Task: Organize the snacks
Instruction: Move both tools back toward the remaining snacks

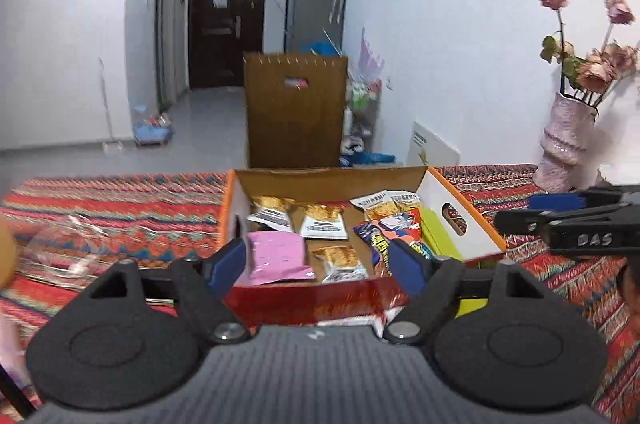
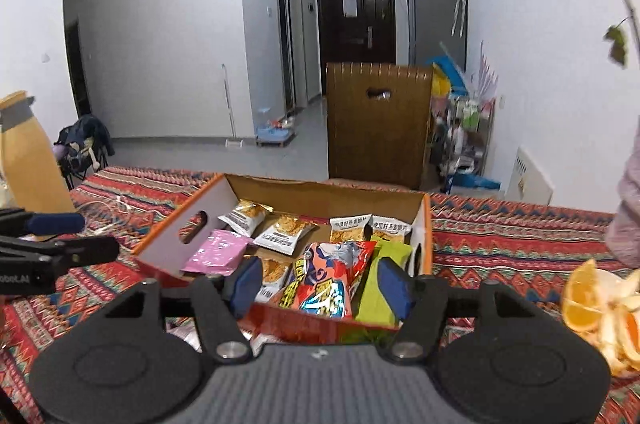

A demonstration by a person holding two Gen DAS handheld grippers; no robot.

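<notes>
On a table [image 1: 100,199] draped in a red zigzag cloth, an open cardboard box [image 1: 452,212] holds the snacks, both grippers poised at its near wall. At far left lies a crumpled clear wrapper [image 1: 68,244]. The left gripper [image 1: 316,260] hangs with its blue-padded fingers [image 1: 226,260] spread wide, holding nothing, the box's near wall between them. Inside the box, from the left: a pink packet [image 1: 276,256] in the near left corner, two small gold-and-white packets [image 1: 272,214] behind it, a third [image 1: 342,262] just beside the pink one, then a large red-and-blue bag [image 1: 394,230] leaning up at the right, with two more small packets [image 1: 380,207] against the far wall. A green pack [image 2: 386,272] stands between the red bag and the box's right wall. The right gripper [image 2: 324,286] is likewise wide apart and empty, its fingers framing the red bag and green pack from the near side. Farther right stand a pink vase [image 1: 564,143] of dried roses [image 1: 600,63] and, at the table's edge, orange peel [image 2: 600,308].
</notes>
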